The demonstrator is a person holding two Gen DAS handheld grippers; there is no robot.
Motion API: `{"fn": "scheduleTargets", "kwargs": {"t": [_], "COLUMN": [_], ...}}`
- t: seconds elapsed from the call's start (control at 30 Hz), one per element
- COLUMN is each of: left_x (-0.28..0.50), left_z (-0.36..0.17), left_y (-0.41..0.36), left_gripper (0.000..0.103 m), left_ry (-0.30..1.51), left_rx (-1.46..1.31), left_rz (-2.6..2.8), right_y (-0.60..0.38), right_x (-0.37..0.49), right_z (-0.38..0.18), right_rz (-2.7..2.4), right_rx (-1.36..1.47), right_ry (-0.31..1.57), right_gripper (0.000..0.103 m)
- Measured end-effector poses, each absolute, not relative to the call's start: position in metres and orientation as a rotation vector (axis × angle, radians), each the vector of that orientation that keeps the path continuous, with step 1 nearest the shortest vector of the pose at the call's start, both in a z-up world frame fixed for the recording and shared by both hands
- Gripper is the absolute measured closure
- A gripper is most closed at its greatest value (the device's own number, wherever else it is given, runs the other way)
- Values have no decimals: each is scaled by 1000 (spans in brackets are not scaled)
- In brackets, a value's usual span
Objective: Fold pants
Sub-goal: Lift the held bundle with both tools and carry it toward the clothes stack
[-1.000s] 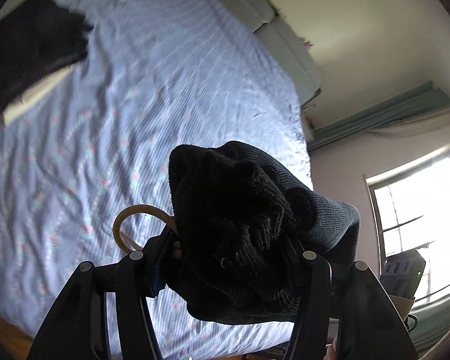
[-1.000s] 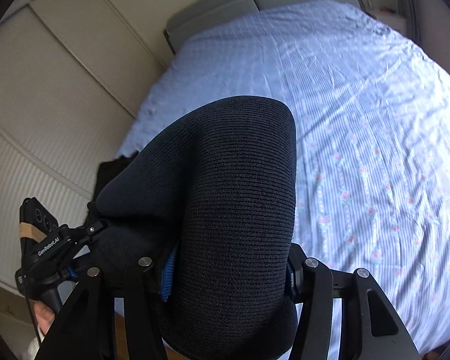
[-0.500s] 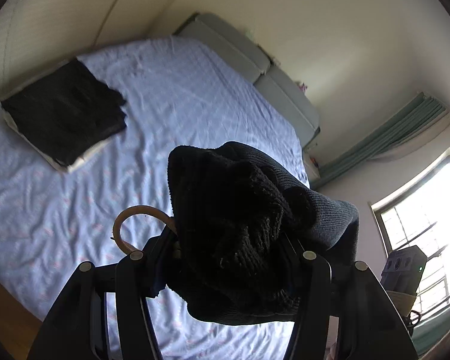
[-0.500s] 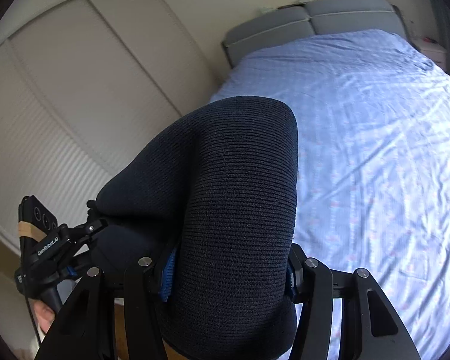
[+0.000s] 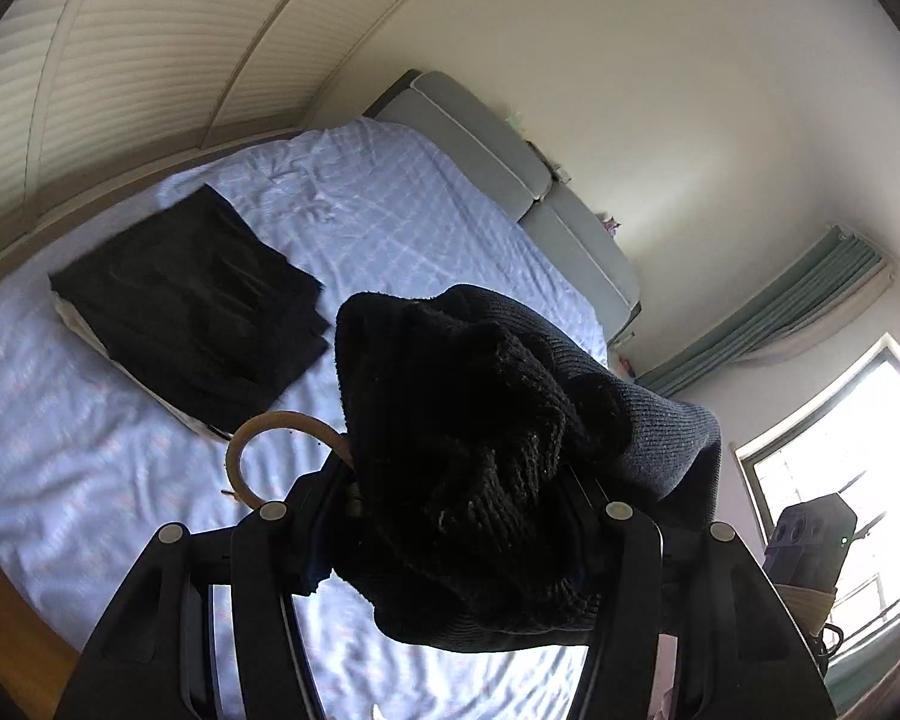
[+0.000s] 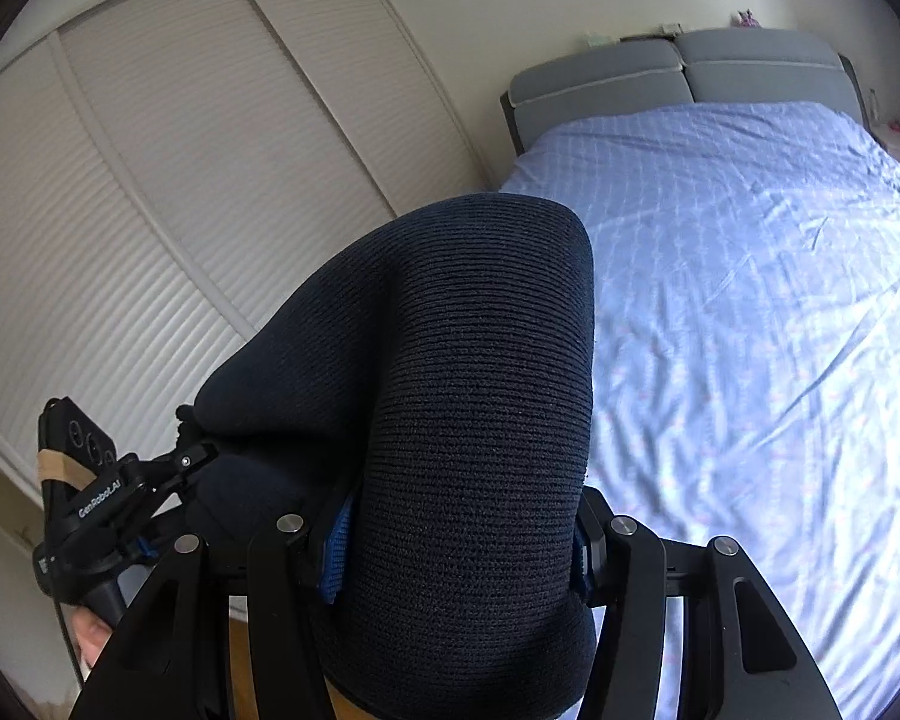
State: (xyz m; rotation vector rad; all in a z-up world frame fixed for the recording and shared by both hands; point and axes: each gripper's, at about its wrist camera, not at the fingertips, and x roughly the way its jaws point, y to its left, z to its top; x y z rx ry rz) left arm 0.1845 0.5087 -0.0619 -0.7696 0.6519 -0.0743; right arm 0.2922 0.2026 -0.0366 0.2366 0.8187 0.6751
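Dark knit pants [image 5: 480, 450] hang bunched between both grippers, held up in the air above the bed. My left gripper [image 5: 450, 516] is shut on one bunched end of them. My right gripper [image 6: 459, 531] is shut on another part of the pants [image 6: 450, 390], whose ribbed fabric bulges up over the jaws and hides the fingertips. The left gripper also shows at the lower left of the right wrist view [image 6: 120, 498], with the fabric running to it.
A bed with a light blue sheet [image 5: 90, 450] lies below and ahead, also seen in the right wrist view [image 6: 750, 300]. A folded dark garment stack [image 5: 192, 306] lies on it. A grey headboard [image 6: 678, 72], slatted closet doors [image 6: 180, 210] and a window [image 5: 840, 438] surround it.
Both grippers have tilted upward with the pants: the bed has dropped lower in both views, and walls, closet doors and headboard have come into view. Both grips on the fabric are unchanged.
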Motion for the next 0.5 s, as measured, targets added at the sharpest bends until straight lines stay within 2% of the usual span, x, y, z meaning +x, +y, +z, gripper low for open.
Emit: {"fn": "scheduleTargets", "kwargs": {"t": [0.27,0.5], "left_x": [195,219], "left_z": [-93,-130], "left_y": [605,668], "left_gripper": [47,47], "left_ry": [755,821], "left_rx": [-779,-786], "left_rz": [-69,-51], "right_y": [299,357], "right_x": [290,324], "right_z": [-64,-105], "right_rz": [651,648], "right_rx": [258,273], "right_ry": [908,1010], "right_gripper": [48,48]}}
